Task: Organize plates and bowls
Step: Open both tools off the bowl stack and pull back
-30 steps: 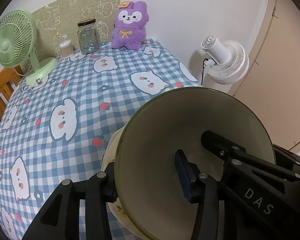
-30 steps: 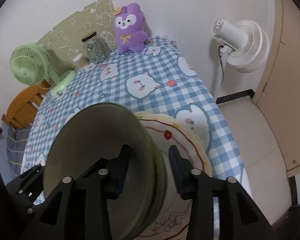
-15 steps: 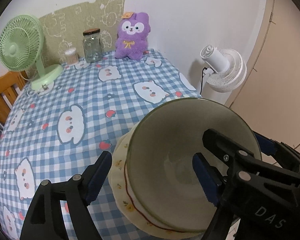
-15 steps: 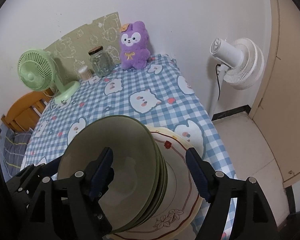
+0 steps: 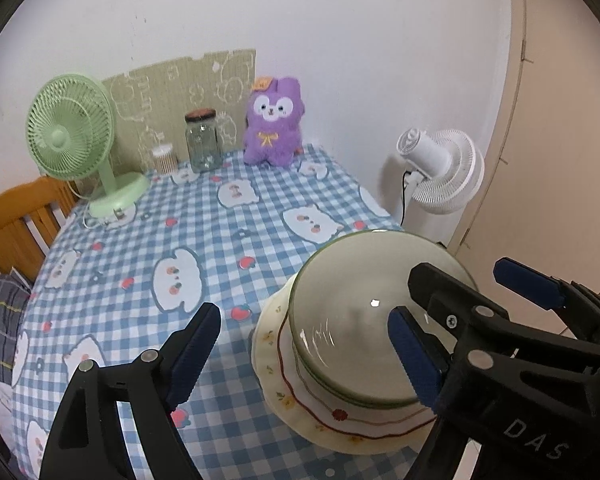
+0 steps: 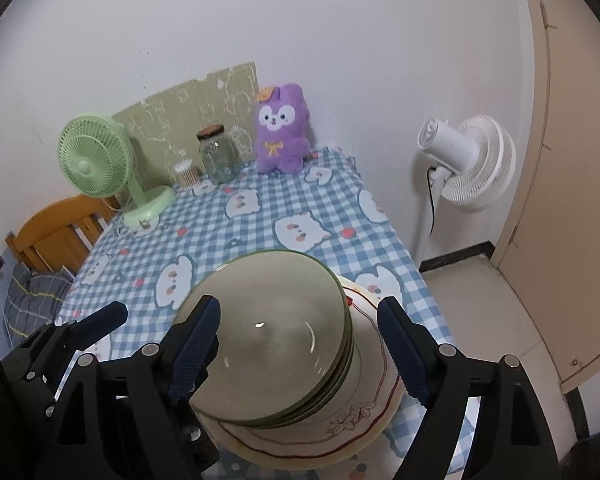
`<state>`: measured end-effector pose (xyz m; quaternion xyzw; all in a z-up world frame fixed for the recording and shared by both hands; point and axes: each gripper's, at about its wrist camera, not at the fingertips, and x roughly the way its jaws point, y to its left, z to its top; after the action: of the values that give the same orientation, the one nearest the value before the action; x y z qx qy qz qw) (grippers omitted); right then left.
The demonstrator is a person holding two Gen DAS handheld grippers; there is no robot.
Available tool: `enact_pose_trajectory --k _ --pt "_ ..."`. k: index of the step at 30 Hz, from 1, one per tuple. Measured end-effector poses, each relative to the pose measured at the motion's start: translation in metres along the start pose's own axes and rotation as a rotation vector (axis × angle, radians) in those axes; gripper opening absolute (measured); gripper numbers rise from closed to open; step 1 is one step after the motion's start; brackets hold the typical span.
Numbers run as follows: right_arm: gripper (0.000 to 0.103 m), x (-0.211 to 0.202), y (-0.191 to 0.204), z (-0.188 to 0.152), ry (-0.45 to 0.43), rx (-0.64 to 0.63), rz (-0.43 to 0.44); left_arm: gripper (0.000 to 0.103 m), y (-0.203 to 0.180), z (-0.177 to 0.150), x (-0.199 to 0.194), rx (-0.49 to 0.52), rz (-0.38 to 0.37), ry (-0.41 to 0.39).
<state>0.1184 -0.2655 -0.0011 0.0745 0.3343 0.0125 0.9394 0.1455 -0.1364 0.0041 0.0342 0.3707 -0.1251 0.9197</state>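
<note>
Just let go: left gripper [image 5: 304,354] and right gripper [image 6: 298,350] jaws opened wide, empty, backing up off the green bowls [image 6: 276,340] now nested on the floral plate [image 6: 364,412]. Stacking looks done.

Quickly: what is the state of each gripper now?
Left gripper: open, holding nothing, jaws have just been opening.
Right gripper: open, off the green bowls, jaws have just been opening.

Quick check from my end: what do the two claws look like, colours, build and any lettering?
Both claws are matte black plastic frames with silver round fasteners at the joints. Each finger ends in a dark blue ribbed pad. The left claw fills the left wrist view; the right claw carries white letters "DAS" on its body, seen from the left camera. No cables, hands or sleeves show.
</note>
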Motion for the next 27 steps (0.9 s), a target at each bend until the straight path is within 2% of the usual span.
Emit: enact_pose_trajectory --k 13,17,27 --pt "0.09 -0.044 0.029 -0.014 -0.097 -0.035 0.0 0.087 0.014 -0.017 -0.046 -0.026 0.048 -0.092" --pt "0.09 -0.054 0.039 -0.022 -0.114 -0.051 0.0 0.091 0.019 -0.025 -0.059 -0.014 0.084 -0.134" --pt "0.093 -0.078 0.064 -0.046 -0.16 -0.092 0.028 0.098 0.036 -0.053 -0.089 -0.033 0.108 -0.184"
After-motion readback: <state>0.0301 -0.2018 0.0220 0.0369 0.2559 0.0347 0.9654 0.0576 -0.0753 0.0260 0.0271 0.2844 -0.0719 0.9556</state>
